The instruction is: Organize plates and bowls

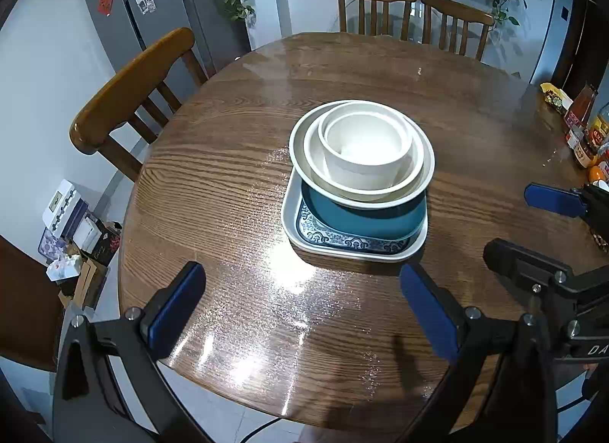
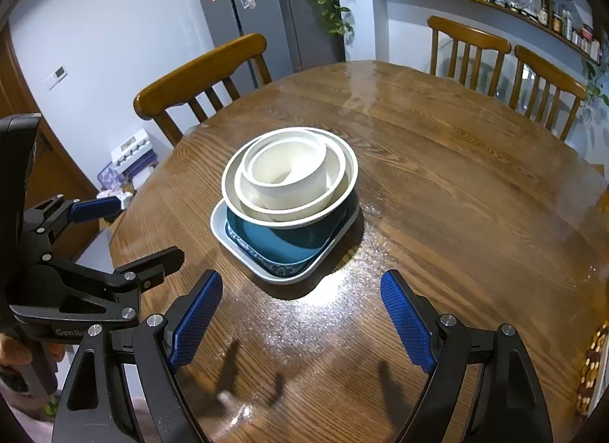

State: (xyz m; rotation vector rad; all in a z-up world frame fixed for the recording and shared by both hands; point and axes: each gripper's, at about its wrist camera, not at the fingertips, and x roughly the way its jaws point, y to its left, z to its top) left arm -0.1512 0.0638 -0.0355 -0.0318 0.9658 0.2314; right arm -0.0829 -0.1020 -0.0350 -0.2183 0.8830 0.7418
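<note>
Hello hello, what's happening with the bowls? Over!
Left gripper open, empty. Right gripper open, empty. Cream bowls nested on teal dish, all in white square tray, mid-table. Nothing between grippers and stack.

A: Any room around the dish stack (image 1: pixel 359 180)?

B: Yeah, bare table (image 1: pixel 236 161) on every side of it. Only clutter is jars (image 1: pixel 586 130) well off to its right; chairs (image 1: pixel 129 100) stand beyond the edge.
</note>
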